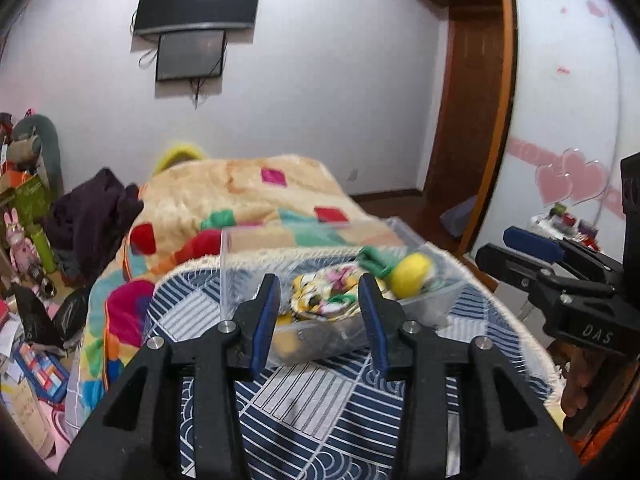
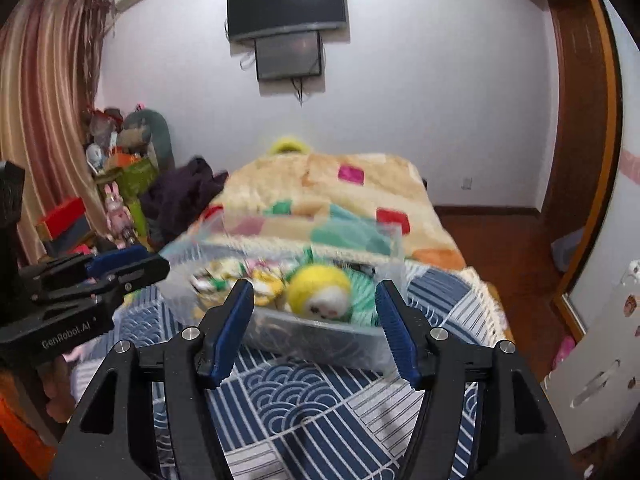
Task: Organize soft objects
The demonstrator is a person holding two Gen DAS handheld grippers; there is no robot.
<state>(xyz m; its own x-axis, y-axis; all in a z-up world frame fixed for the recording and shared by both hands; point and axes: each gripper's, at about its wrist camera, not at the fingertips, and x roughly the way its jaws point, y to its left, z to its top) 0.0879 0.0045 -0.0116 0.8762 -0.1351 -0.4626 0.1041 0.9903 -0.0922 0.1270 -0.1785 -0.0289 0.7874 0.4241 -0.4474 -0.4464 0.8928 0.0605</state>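
A clear plastic bin (image 1: 434, 306) (image 2: 320, 344) sits on the blue patterned cloth on the bed. It holds soft things: a yellow plush ball with a white face (image 2: 320, 294) (image 1: 412, 272), a yellow flowered cloth (image 1: 320, 300) and green fabric (image 2: 362, 300). My left gripper (image 1: 320, 312) is open and empty, just in front of the bin. My right gripper (image 2: 316, 328) is open and empty, also just short of the bin. Each gripper shows at the edge of the other's view, the right one (image 1: 532, 256) and the left one (image 2: 120, 268).
A beige blanket with coloured patches (image 1: 248, 200) (image 2: 352, 192) covers the bed behind the bin. Dark clothes (image 1: 92, 216) and cluttered boxes and toys (image 1: 24, 216) stand at the left. A wooden wardrobe (image 1: 472, 120) is at the right. A TV (image 2: 286, 4) hangs on the far wall.
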